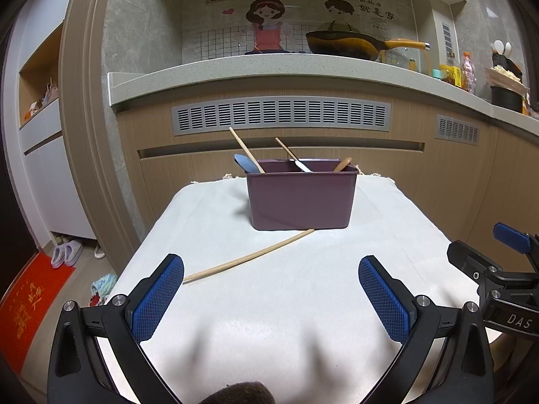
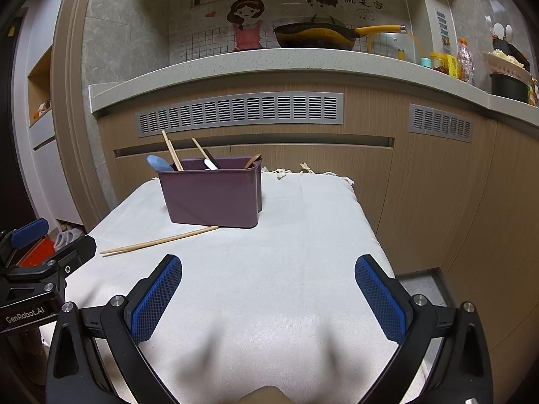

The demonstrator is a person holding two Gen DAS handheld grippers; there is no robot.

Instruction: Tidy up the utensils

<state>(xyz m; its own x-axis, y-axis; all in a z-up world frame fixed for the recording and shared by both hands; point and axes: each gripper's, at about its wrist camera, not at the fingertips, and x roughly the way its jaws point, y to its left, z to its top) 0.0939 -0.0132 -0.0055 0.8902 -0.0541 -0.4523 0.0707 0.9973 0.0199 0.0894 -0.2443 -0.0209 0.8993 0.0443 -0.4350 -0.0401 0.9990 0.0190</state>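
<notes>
Kitchen wall decal (image 1: 367, 3) Chinese script, "GenRobot.AI" left gripper (image 2: 30, 314)

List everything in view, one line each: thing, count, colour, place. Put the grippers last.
holder bin: 1, purple, far middle of the cloth.
utensils in the bin: 4, wooden handles plus a blue spatula, leaning out of the top.
chopsticks: a wooden pair, lying flat on the cloth before the bin.
cloth: 1, white, covering the table.
frying pan: 1, dark with yellow handle, on the grey counter.
bottles and jars: several, yellow and orange, counter's right end.
slippers: 1 pair, pale, on the floor at left.
mat: 1, red, floor at left.
left gripper: black with blue pads, open, empty.
right gripper: same, open, empty.
</notes>
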